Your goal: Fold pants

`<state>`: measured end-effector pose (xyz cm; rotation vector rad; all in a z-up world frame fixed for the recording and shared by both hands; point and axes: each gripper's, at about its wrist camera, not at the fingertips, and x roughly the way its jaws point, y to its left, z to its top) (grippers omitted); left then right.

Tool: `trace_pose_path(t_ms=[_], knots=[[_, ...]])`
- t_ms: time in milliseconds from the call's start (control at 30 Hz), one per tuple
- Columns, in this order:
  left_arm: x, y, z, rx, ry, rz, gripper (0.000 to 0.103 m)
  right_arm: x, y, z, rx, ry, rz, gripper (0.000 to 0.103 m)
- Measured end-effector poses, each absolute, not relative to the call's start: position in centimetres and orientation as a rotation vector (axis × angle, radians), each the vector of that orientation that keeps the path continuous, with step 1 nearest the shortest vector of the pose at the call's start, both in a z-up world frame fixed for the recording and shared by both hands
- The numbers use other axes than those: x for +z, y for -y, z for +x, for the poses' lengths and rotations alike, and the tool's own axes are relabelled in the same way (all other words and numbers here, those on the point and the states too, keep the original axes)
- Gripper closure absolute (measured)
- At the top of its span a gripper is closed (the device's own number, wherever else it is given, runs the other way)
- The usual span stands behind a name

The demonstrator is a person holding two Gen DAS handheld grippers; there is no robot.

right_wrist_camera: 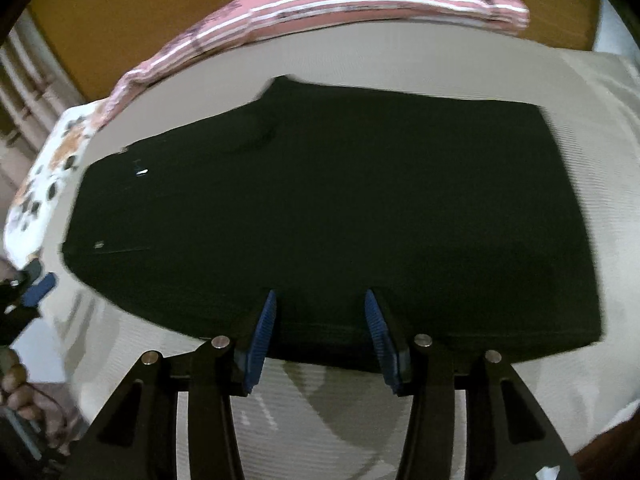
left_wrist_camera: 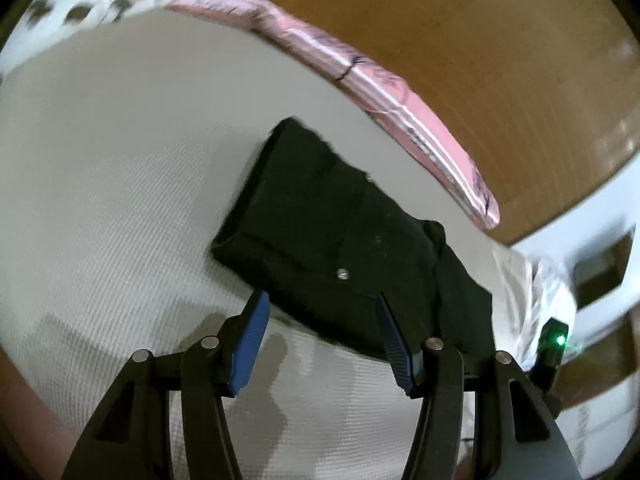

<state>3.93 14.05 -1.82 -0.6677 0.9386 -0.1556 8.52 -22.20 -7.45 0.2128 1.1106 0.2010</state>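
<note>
Black pants [left_wrist_camera: 320, 216] [right_wrist_camera: 320, 200] lie folded into a flat block on a pale woven sheet [left_wrist_camera: 120, 160]. A metal rivet [left_wrist_camera: 342, 274] shows near their waist end. My left gripper [left_wrist_camera: 320, 296] hovers open over the near edge at that end, with nothing pressed between its blue pads. My right gripper [right_wrist_camera: 320, 292] stands open just above the near edge of the pants, around its middle, and the pads grip no cloth. A blue pad of the left gripper [right_wrist_camera: 38, 286] shows at the far left of the right wrist view, beside the waist end.
A pink striped cloth [left_wrist_camera: 400, 100] [right_wrist_camera: 360, 0] runs along the sheet's far edge, with a brown wooden surface [left_wrist_camera: 440, 20] beyond it. Floral fabric [right_wrist_camera: 48, 168] lies past the waist end. Crumpled clear plastic [left_wrist_camera: 528, 292] and a white frame [left_wrist_camera: 600, 240] sit at the right. A hand [right_wrist_camera: 20, 392] shows low left.
</note>
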Motion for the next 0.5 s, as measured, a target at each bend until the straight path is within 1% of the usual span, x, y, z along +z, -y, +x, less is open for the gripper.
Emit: trace_pose_path(t_ms=[67, 100, 167, 233, 500], knots=[[-2.8, -14.4, 4.2, -0.142, -0.956, -0.71, 0.047, -7.4, 20.9, 8.9, 0.244, -1.116, 0.203, 0.057], [-3.0, -14.4, 4.2, -0.135, -0.961, -0.722, 0.047, -7.3, 19.8, 9.0, 0.258, -1.115, 0.183, 0.054], [-3.7, -14.2, 4.6, -0.132, -0.968, -0.756, 0.047, -7.2, 18.8, 9.0, 0.286, -1.115, 0.168, 0.052], [-4.5, -14.5, 4.7, -0.131, -0.978, -0.8, 0.047, -6.9, 18.1, 9.1, 0.31, -1.108, 0.176, 0.048], [-6.7, -15.7, 6.2, -0.122, -0.97, -0.927, 0.047, -6.1, 18.8, 9.1, 0.32, -1.097, 0.266, 0.047]])
